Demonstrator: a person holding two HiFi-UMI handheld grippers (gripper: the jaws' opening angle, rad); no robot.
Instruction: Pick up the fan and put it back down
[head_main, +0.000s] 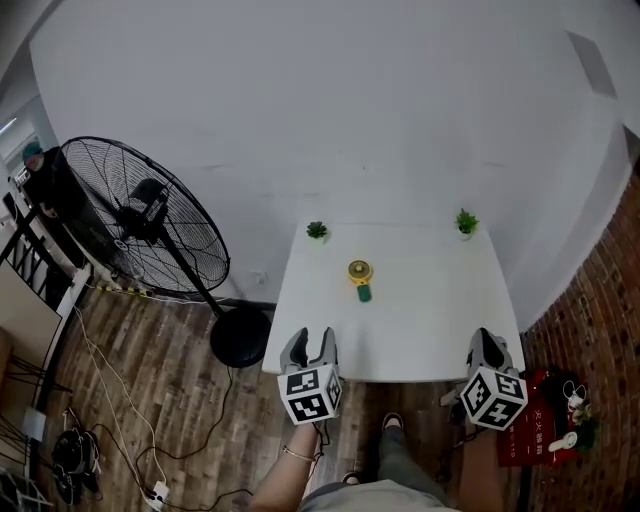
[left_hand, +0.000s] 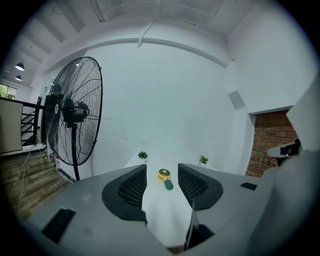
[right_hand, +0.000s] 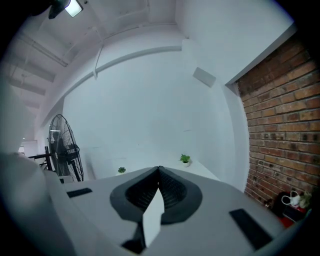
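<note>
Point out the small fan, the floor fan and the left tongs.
small fan (head_main: 360, 271): head view, yellow head.
floor fan (head_main: 149, 209): head view, motor hub.
left tongs (head_main: 313, 334): head view, midway between tips.

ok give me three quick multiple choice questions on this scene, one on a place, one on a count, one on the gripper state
1. Where does the small fan lie?
A. on the wooden floor
B. near the middle of the white table
C. on a chair

2. How many potted plants stand on the table?
A. one
B. four
C. two

3. How do the jaws stand?
A. left gripper open, right gripper shut
B. both open
C. left shut, right open

Answers:
1 B: the head view shows it lying flat on the tabletop, away from every edge.
2 C: one plant stands at each far corner of the table.
3 A: the left gripper view shows a gap between the jaws with nothing in it, while the right gripper view shows the jaws pressed together.
</note>
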